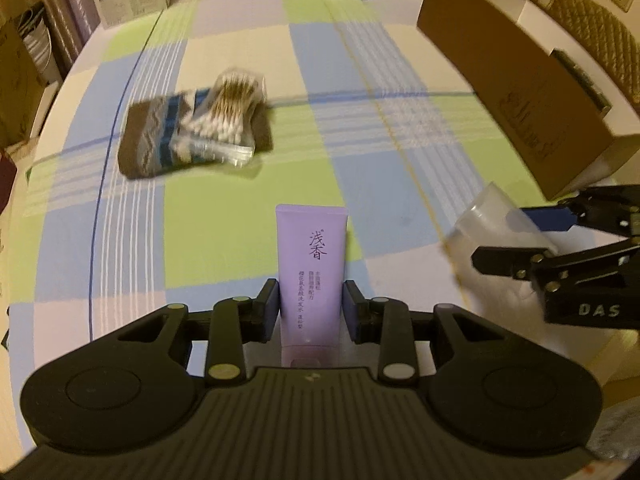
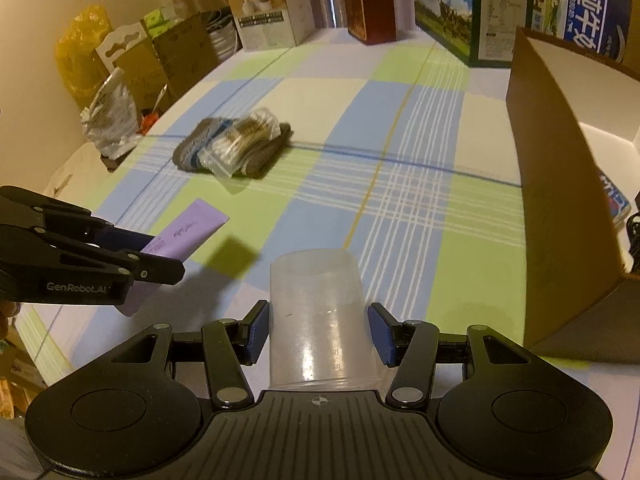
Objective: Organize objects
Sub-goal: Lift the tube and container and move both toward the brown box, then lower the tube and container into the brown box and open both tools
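My left gripper [image 1: 311, 306] is shut on a lilac tube [image 1: 311, 268] with dark Chinese lettering and holds it above the checked cloth. The tube also shows in the right wrist view [image 2: 184, 234], in the left gripper [image 2: 160, 258]. My right gripper [image 2: 318, 334] is shut on a clear plastic cup [image 2: 318, 316], base pointing forward. The cup also shows in the left wrist view [image 1: 490, 232], in the right gripper [image 1: 520, 236]. A bag of cotton swabs [image 1: 224, 118] lies on a folded brown and blue knitted cloth [image 1: 160, 138] further out, also in the right wrist view [image 2: 240, 142].
An open brown cardboard box [image 1: 516, 80] stands at the right, also seen in the right wrist view [image 2: 560, 184]. Cartons and boxes [image 2: 472, 12] line the far edge of the checked tablecloth [image 2: 400, 220]. Bags and boxes [image 2: 116, 80] stand at the left.
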A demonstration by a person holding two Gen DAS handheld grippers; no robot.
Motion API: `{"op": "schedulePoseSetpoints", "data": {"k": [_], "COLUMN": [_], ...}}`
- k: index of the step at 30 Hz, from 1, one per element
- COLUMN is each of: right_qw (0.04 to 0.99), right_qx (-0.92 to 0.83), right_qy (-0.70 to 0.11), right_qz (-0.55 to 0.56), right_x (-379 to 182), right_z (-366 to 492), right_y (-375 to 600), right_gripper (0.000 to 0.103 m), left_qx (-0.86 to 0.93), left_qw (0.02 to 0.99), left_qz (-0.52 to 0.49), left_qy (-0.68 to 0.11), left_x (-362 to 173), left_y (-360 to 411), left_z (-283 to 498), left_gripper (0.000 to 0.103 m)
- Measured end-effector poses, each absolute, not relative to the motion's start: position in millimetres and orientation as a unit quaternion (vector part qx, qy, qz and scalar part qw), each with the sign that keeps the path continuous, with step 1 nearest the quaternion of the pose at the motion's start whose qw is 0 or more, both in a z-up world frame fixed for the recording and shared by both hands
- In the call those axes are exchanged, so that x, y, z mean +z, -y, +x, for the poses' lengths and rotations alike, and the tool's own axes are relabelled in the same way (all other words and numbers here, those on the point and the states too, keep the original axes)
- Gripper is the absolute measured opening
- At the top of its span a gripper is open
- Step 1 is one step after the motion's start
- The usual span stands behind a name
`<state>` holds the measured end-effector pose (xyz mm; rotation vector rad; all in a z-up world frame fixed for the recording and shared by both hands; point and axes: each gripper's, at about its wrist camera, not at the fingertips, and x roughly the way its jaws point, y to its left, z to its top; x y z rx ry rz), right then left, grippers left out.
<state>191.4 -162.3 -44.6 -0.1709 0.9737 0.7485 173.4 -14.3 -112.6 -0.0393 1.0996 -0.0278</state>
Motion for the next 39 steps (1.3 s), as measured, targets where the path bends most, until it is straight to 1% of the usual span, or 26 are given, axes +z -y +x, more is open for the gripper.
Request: {"op": "schedulePoseSetpoints", "data": {"k": [9,17,28,39], "right_qw": [0.833,0.858,0.887,0.901], "right_qx": [0.354,0.331,0.278,0.237], "right_qy": [-0.423,-0.392,-0.368,-0.362], "right_qz": [-0.05,-0.034,-0.014,0.013], "right_x": [-8.7,19.0,41.4,45.7], "right_z": [201.3,225.2,284.1,368.3], "right_y": [182.5,223.3,295.4,344.8], "right_gripper": [0.05,0.05,0.05,0.05], "left_qx": [-0.04,-0.076,-0.134,-0.17], "left_qw": [0.874,0.888,0.9,0.905], "left_qz": [-0.01,0.011,0.037,0.047], "left_qy": [-0.485,-0.453,-0.414,-0.386], "left_x": [-73.6,-43.2,-17.0,-4.7], "left_y": [32.9,62.9,133.1,206.0], "left_z": [184.5,212.4,276.0,354.6], "left_gripper": [0.028,0.028,0.028,0.028]}}
